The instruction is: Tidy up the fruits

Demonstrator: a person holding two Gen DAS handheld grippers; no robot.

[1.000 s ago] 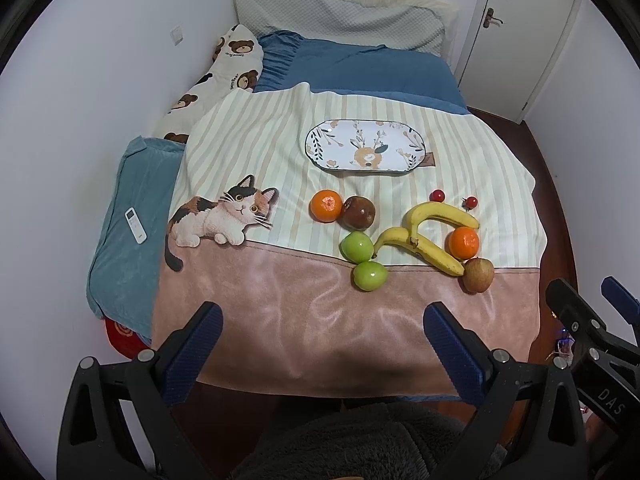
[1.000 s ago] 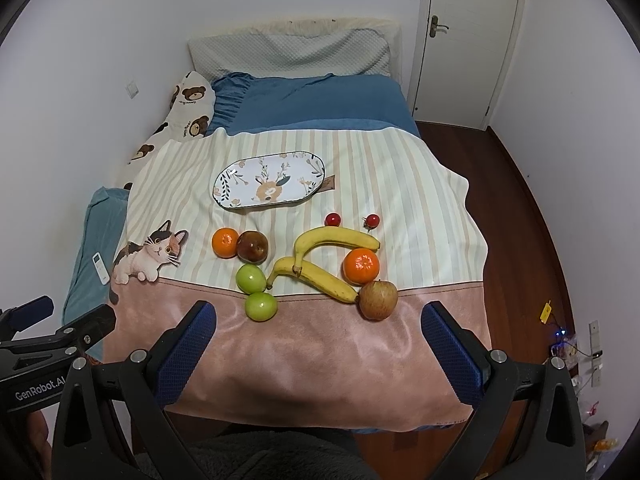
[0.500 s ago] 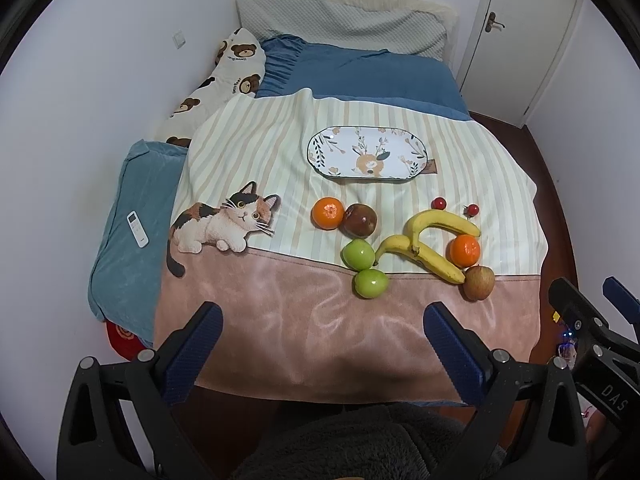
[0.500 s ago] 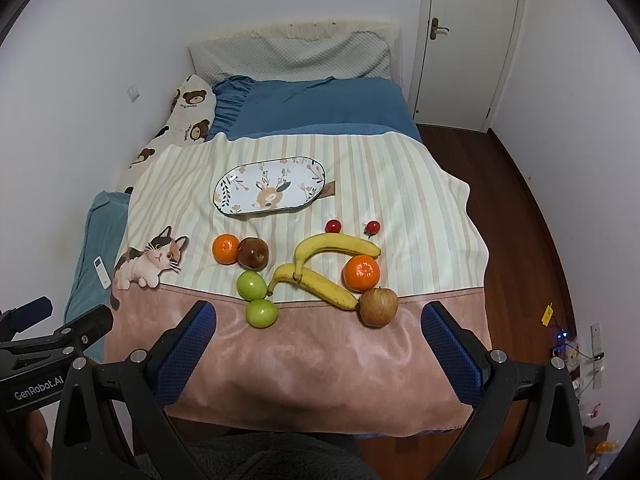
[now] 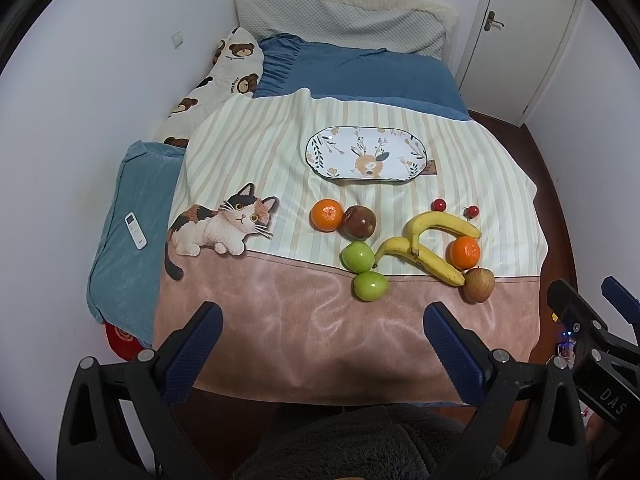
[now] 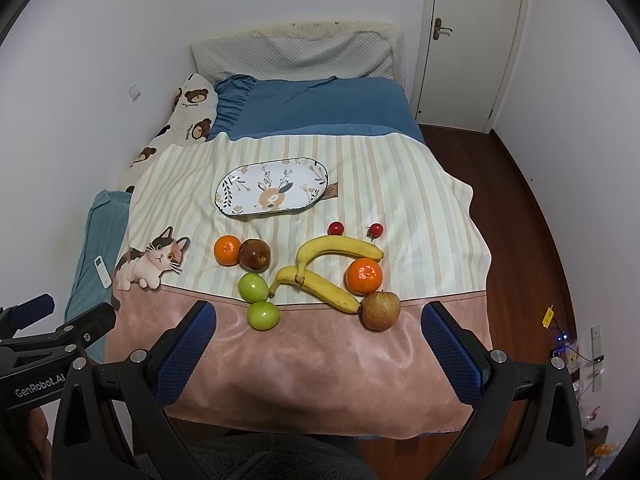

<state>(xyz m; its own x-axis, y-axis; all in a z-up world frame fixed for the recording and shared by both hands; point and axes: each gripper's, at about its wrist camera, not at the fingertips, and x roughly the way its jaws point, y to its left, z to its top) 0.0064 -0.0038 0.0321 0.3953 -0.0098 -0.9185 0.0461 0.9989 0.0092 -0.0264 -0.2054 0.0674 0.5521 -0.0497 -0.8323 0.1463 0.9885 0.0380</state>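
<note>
I have both tools up off the bed, looking down its length. My left tool sits at the bottom of the left wrist frame with its blue-padded fingers spread wide and nothing between them; my right tool is likewise released and empty in the lower part of the right wrist frame. Each tool also shows at the edge of the other's view.

All the fruit lies on the striped blanket near the foot of the bed, at centre frame. In the right wrist view, an orange touches a dark reddish-brown fruit at left centre. Below them are two green apples, one just beside the other, the lower one on the pink band of the blanket. Two bananas cross at their stems in the middle. A second orange sits tucked under the upper banana's curve, and a red-yellow apple rests against the lower banana's tip. Two small red fruits lie just above the bananas, apart from each other.

The oval floral plate sits above the fruit, toward the pillows, with nothing on it. A cat print marks the blanket at left, and a white remote lies on the blue cushion at the left edge.
</note>
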